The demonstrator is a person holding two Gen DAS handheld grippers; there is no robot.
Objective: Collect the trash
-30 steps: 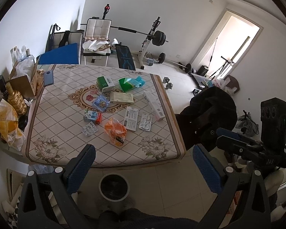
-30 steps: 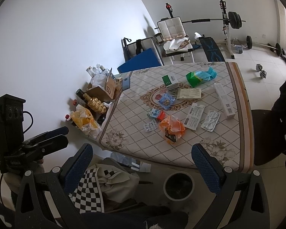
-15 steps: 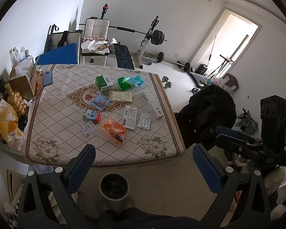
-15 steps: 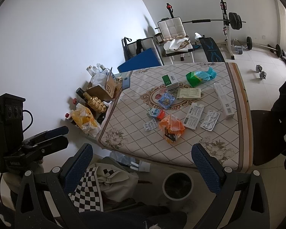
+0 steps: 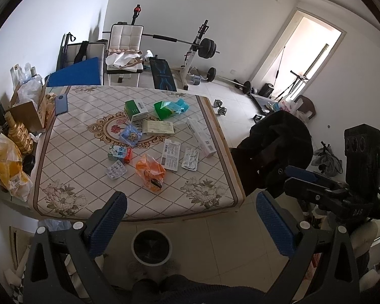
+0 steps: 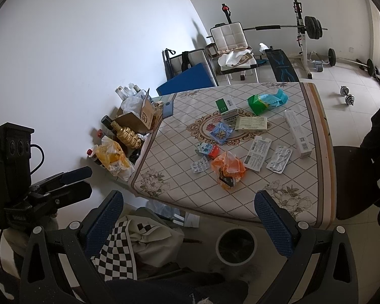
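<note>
Trash lies scattered on a patterned table (image 5: 71, 152): an orange plastic bag (image 5: 149, 172) (image 6: 228, 167), blister packs (image 5: 190, 158) (image 6: 278, 158), a green box (image 5: 135, 110), a green-blue wrapper (image 5: 169, 107) (image 6: 266, 101), a long white box (image 5: 201, 136). A round bin (image 5: 151, 246) (image 6: 235, 245) stands on the floor before the table. My left gripper (image 5: 190, 225) and right gripper (image 6: 187, 224) are both open and empty, held high, well short of the table.
A cardboard box (image 5: 30, 109), gold bottle (image 5: 19, 134) and yellow bag (image 5: 7, 167) sit left of the table. A black chair with a jacket (image 5: 273, 147) stands right of it. Checkered cloth (image 6: 129, 243) lies on the floor. Weight bench (image 5: 129, 50) behind.
Both views have drawn slightly back and up from the table; the trash appears a little smaller. Both grippers stay open.
</note>
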